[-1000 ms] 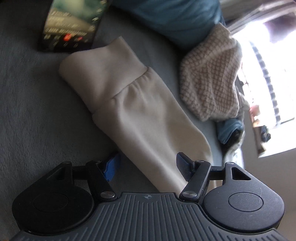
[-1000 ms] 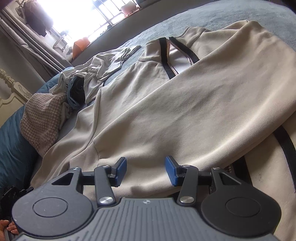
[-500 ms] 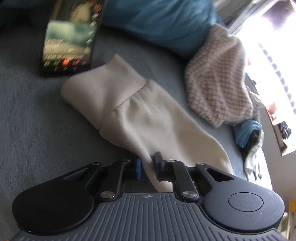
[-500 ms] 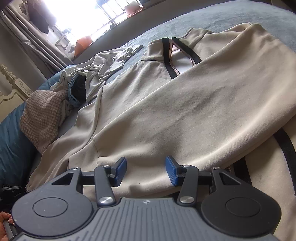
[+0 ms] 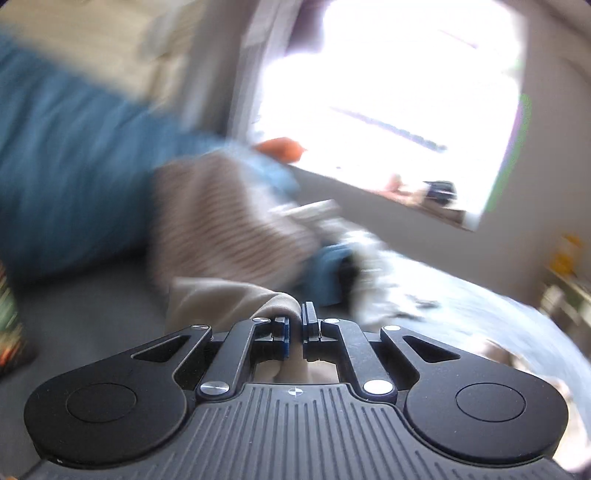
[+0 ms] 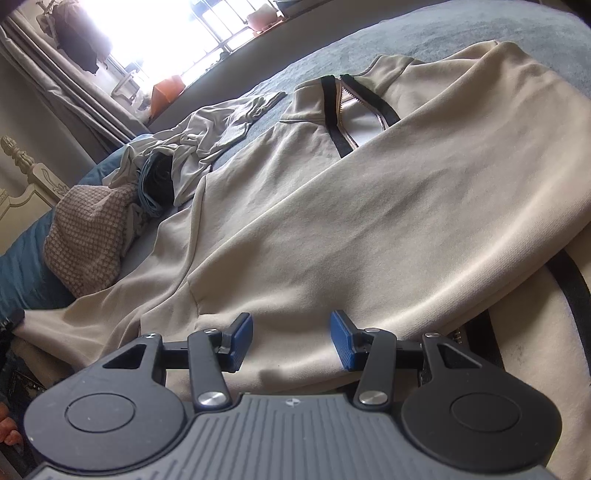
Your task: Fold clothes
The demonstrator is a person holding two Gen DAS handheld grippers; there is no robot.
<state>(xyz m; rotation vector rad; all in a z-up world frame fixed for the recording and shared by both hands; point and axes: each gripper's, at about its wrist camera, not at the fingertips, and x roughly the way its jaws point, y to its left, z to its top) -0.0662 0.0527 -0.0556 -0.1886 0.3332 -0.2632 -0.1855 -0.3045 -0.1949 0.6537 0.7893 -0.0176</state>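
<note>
So the beige zip jacket [image 6: 369,221] is spread flat across the grey bed cover [image 6: 461,33], collar end away from us, black-edged zipper [image 6: 345,110] open at the neck. Its one sleeve [image 5: 229,299] is what we've got in our left gripper [image 5: 294,325]: the jaws are pressed together on a fold of that beige cloth, which bunches up right at the fingertips and runs down between the fingers toward the gripper body. That view is pretty blurry, so we can't say much more about how the sleeve hangs. Our right gripper [image 6: 291,336] sits low over the near part of the jacket with its blue pads [image 6: 242,338] spread apart; the cloth lies under and ahead of them, and nothing is pinched between them. Further out, to the left of the jacket, there's a knitted brown-and-white piece [image 6: 88,236], then a crumpled pale garment [image 6: 207,136] with something dark and blue tucked in it, lying against a blue duvet [image 5: 74,177]. Beyond that, a bright window [image 5: 388,103] and an orange thing [image 6: 168,90] near the sill.
</note>
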